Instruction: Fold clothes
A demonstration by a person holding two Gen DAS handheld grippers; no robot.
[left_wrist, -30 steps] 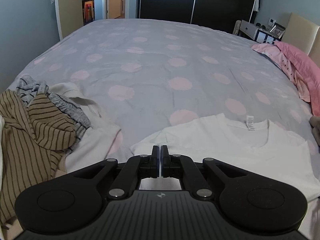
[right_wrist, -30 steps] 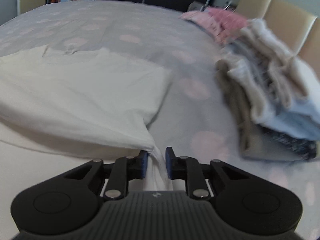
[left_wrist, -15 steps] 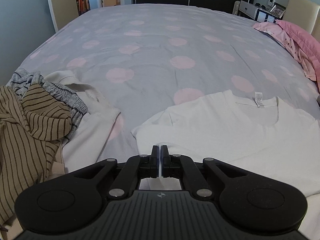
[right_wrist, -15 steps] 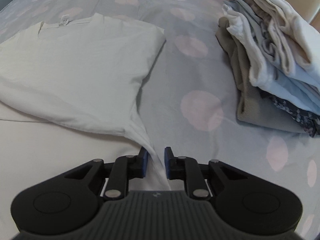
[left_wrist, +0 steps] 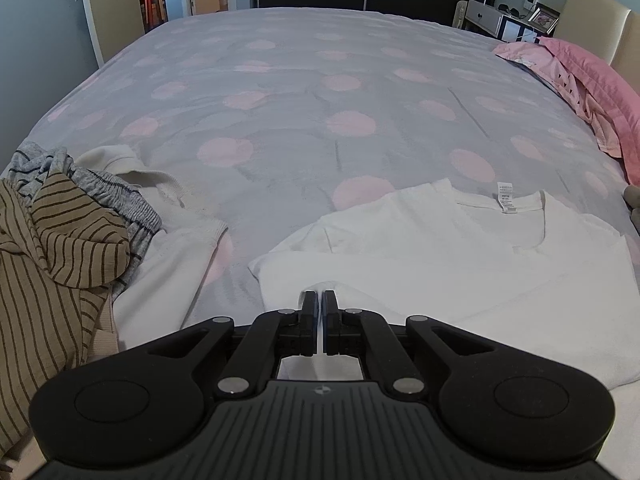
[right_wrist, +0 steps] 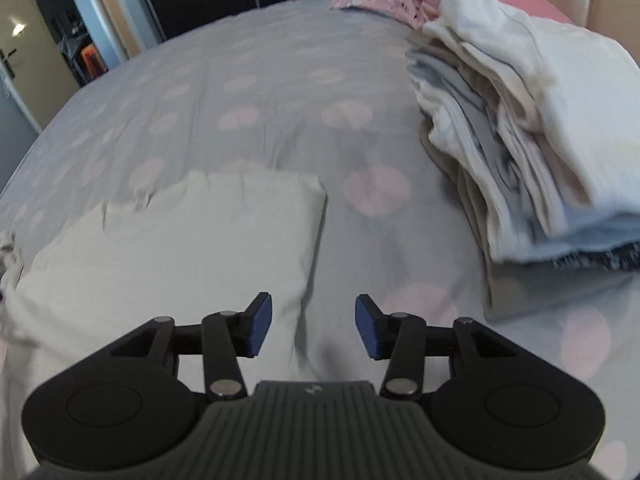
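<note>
Now, on my left, the left tool (left_wrist: pixel 321 300) stays clamped shut on a pinch of the white shirt (left_wrist: pixel 460 264), which lies spread on the bed (left_wrist: pixel 304 92) with its neck label facing up, just beside the heap of unfolded clothes (left_wrist: pixel 76 248). On my right, things have just changed: the right tool (right_wrist: pixel 313 322), which was pinching the shirt's edge a second ago, is opening its jaws and has lifted away, nothing between them, the shirt (right_wrist: pixel 180 248) lying below. I judge this fold is laid down. The folded stack (right_wrist: pixel 532 140) waits to the right.
</note>
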